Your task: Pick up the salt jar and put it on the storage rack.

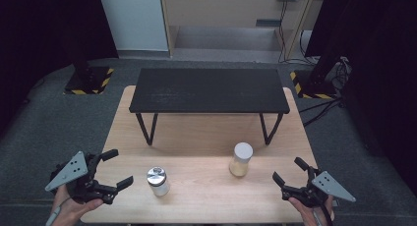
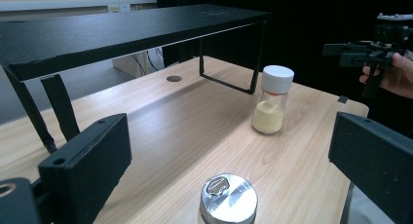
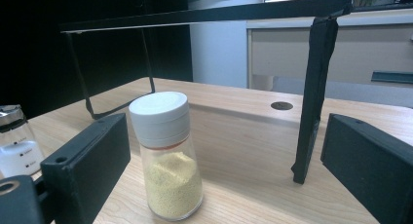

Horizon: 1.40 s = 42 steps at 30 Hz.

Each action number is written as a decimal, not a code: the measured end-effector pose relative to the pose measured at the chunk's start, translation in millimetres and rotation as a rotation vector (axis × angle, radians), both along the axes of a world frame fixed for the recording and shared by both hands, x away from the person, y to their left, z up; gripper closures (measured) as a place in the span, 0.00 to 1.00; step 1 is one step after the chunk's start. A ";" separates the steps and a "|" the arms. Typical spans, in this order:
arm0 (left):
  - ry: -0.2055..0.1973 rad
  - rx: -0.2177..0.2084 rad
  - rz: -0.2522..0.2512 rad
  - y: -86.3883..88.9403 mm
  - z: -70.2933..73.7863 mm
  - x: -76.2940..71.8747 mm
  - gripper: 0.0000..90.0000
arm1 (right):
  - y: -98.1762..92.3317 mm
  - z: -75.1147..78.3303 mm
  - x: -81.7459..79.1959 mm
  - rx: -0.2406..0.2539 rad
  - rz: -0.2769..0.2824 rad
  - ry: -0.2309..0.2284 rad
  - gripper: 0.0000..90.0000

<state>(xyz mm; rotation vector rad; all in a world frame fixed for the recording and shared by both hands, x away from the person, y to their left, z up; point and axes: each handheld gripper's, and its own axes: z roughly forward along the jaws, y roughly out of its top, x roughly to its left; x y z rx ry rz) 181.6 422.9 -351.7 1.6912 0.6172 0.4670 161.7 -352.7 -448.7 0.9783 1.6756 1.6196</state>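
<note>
Holding both tongs low at the near edge of the wooden table (image 1: 206,137), the person keeps each tool aimed at its own jar. The left gripper (image 1: 114,169) has its jaws spread wide and empty; the metal-capped jar (image 1: 158,181) stands upright just ahead of them, close enough that its shiny cap sits between the two jaws in the left gripper view (image 2: 228,198). The right gripper (image 1: 290,171) is likewise spread and empty. The white-capped jar (image 1: 241,159), part filled with yellow powder, stands ahead of it and slightly toward the left gripper, apart from the jaws. In the right gripper view this jar (image 3: 168,156) appears nearer the left jaw than the right one.

Judgement: the wide opening gives clearance to pass each jaw around a jar body without tipping it. Both jars stand in front of the black shelf (image 1: 209,90), on open table, so the approach path from either tool is unobstructed. The shelf leg (image 3: 311,97) lies beyond the right jaws and should be avoided on closing.
</note>
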 end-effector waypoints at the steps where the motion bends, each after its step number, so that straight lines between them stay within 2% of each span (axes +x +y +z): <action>1: 0.000 0.001 0.003 0.3 0.7 -0.9 0.01 | -0.2 -0.1 -0.2 0.001 -0.001 -0.001 0.05; 21: -0.005 0.010 0.034 3.9 4.8 -11.5 0.01 | -2.2 -0.7 -1.4 0.010 0.001 -0.008 0.04; 33: -0.006 0.025 0.023 5.7 8.4 -12.1 0.00 | -3.2 -1.6 -1.4 0.026 0.012 -0.012 0.05; 42: 0.009 0.038 0.030 5.9 4.0 -10.9 0.00 | -3.3 -1.9 -1.3 0.027 0.014 -0.017 0.05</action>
